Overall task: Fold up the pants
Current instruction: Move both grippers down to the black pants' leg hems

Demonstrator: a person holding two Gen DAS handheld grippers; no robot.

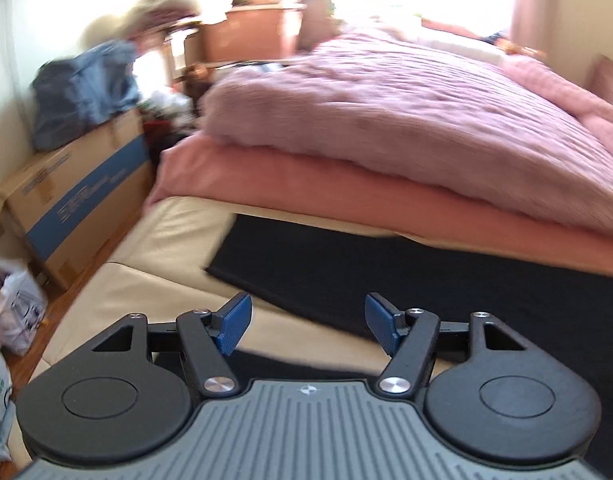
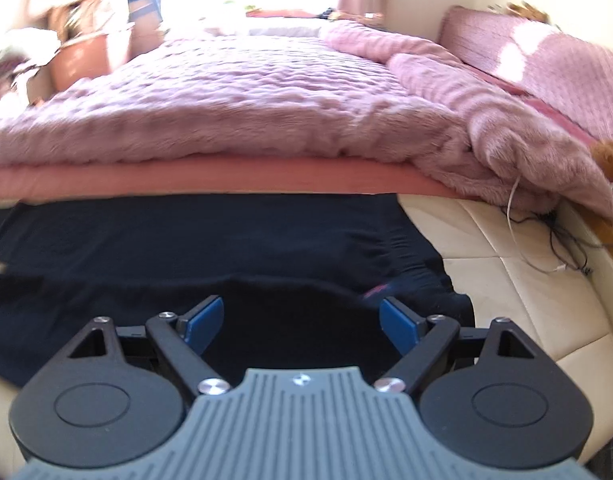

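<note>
Both grippers are empty here, and both views are a bit blurry. The left gripper [image 1: 307, 322] has its blue-padded jaws spread wide with nothing between them. Right between and just ahead of those jaws is the cream padded leather-looking surface [image 1: 154, 280], and the dark navy, nearly black fabric pants [image 1: 446, 280] lie flat on it, ahead and off to the right of the jaws. The pants' near edge runs diagonally past the right fingertip [image 1: 380, 316].

The right gripper [image 2: 300, 320] is just as wide, nothing pinched. It hangs right over the pants [image 2: 210, 236], so the dark cloth fills the gap between the jaws and spreads out ahead and to the left of them. Near the right fingertip [image 2: 398, 320] there's a small pinkish mark on the fabric, too blurred to tell what it is. To the right of the jaws the cream surface [image 2: 526, 280] shows again, with thin dark cables [image 2: 562, 240] lying on it.

Beyond the pants in both views is the fluffy mauve-pink blanket [image 2: 234, 96] on a salmon-pink sheet [image 2: 186, 178]. Far left of the left jaws there's a brown cardboard box with a blue stripe [image 1: 78, 200], with a heap of dark blue clothing [image 1: 86, 88] on top.
</note>
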